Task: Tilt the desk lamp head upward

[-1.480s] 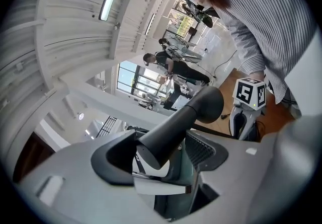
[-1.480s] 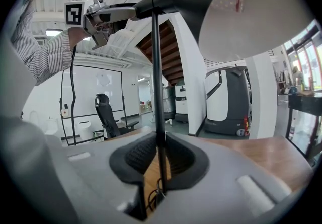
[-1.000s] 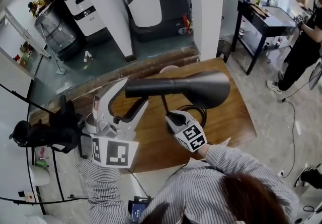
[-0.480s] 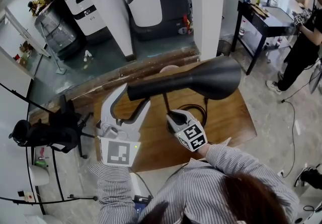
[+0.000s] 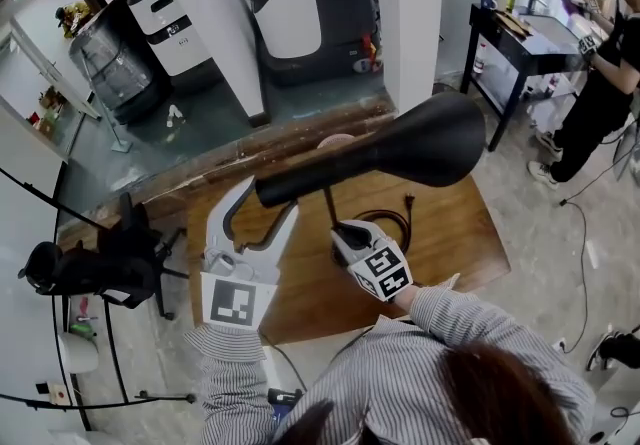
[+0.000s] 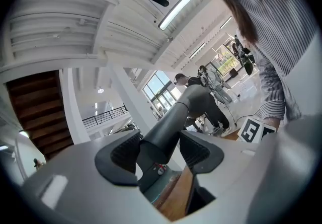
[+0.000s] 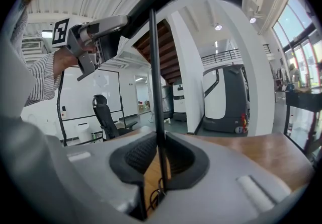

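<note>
Our left gripper, its jaws just closing, pinches the narrow end of the one lamp head; our right gripper clamps its single pole.

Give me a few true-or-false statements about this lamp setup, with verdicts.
1. The right claw grips the lamp's thin stem. True.
2. The left claw is empty. False: the lamp head has its narrow end between the jaws, which have just been closing on it.
3. The lamp stands on a glass table. False: the table is wooden.
4. A black cable lies on the table. True.
</note>
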Tool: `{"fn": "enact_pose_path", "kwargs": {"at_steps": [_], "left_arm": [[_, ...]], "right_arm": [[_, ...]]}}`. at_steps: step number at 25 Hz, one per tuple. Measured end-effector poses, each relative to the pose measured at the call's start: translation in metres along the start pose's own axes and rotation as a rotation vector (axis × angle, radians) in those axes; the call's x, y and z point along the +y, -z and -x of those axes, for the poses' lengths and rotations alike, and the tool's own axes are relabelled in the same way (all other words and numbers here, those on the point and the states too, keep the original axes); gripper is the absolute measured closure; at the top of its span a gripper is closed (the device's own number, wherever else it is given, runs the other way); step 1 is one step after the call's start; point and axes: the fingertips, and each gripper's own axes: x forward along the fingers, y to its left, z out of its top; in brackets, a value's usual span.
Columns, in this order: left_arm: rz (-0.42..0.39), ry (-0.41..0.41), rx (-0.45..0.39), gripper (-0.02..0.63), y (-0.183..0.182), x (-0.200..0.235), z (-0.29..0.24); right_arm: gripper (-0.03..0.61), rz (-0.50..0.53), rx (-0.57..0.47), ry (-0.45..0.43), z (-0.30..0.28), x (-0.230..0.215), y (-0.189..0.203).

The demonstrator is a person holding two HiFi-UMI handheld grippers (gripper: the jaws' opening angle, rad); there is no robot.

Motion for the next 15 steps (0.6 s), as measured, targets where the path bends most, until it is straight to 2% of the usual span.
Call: {"fn": "enact_pose_path", "kwargs": {"at_steps": [8, 15], "left_arm": [[0.157, 0.01, 0.041, 0.388, 0.02, -0.01, 0.001], [0.251, 0.03, 0.04, 0.405, 0.037, -0.021, -0.004]], "right_arm": [[0.526, -0.007, -0.003, -0.01, 0.002, -0.002, -0.001], [0.526, -0.01, -0.001, -0.013, -0.001, -0.002, 0.0]]}}
